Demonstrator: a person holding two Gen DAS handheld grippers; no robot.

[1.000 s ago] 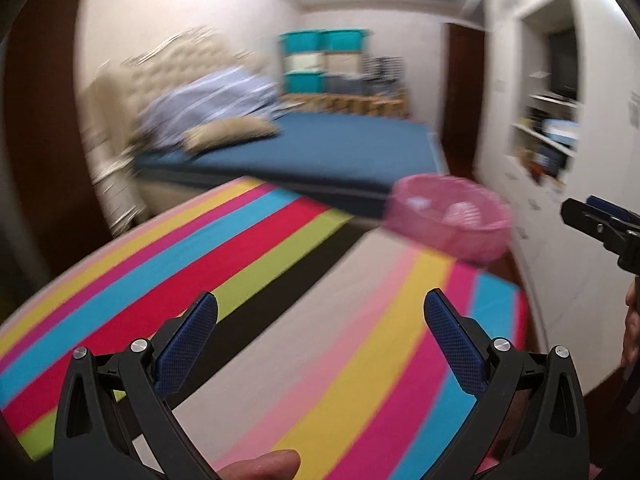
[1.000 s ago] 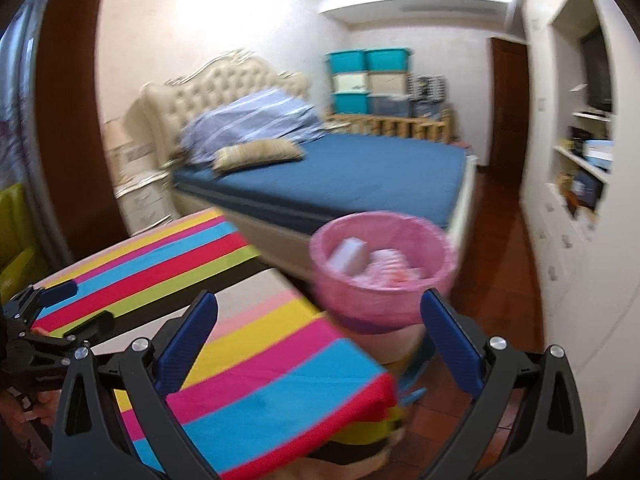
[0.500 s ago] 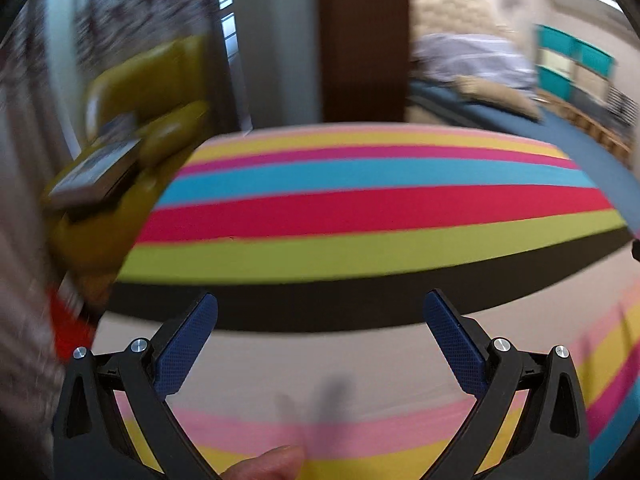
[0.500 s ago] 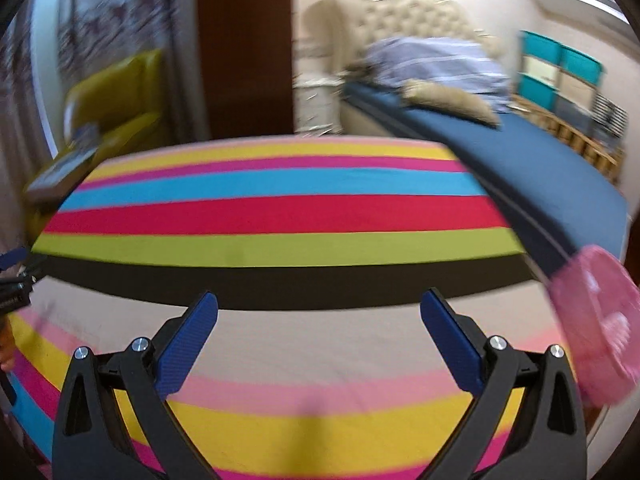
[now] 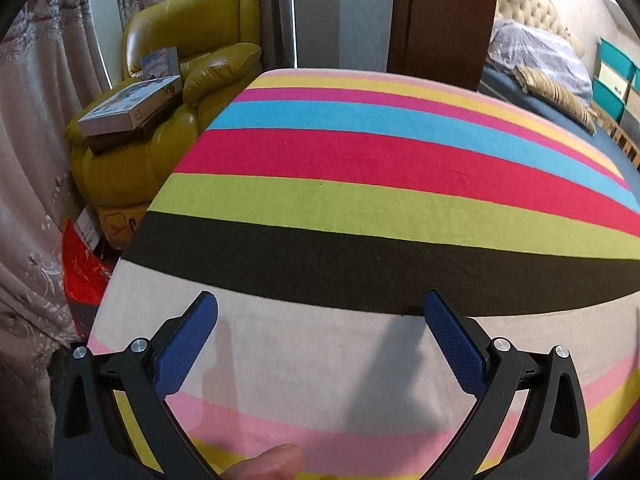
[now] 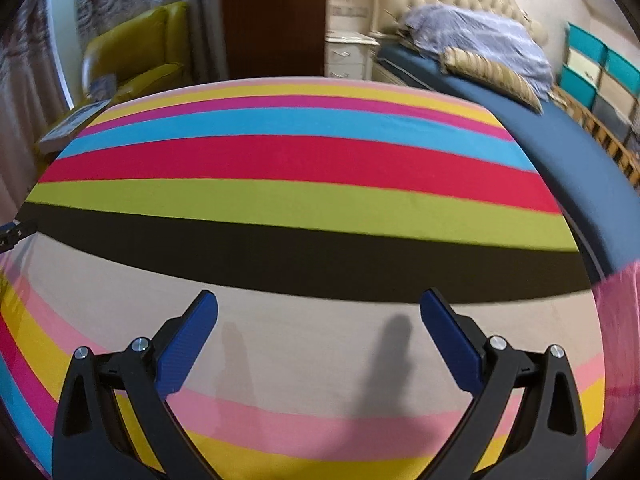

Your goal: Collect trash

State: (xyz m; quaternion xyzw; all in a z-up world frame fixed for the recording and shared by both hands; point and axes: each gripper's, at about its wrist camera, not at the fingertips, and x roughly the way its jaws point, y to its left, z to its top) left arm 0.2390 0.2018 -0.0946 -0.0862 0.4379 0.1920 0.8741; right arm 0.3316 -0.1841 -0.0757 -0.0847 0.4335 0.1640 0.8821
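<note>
My left gripper [image 5: 320, 308] is open and empty, low over the striped tablecloth [image 5: 360, 160]. My right gripper [image 6: 318, 306] is also open and empty over the same cloth [image 6: 300, 156]. The pink trash basket [image 6: 618, 344] shows only as a blurred edge at the far right of the right wrist view, beside the table. No loose trash shows on the cloth in either view. A tip of the left gripper [image 6: 12, 232] peeks in at the left edge of the right wrist view.
A yellow leather armchair [image 5: 192, 40] with boxes [image 5: 128, 108] on it stands left of the table. A red bag [image 5: 80, 264] lies on the floor there. A bed with a blue sheet [image 6: 560, 148], pillows and storage bins [image 6: 596, 68] lies to the right.
Both grippers have swung left from facing the bed and the pink basket to facing the table and armchair. The basket has slid to the right edge of the right wrist view. Both stay open.
</note>
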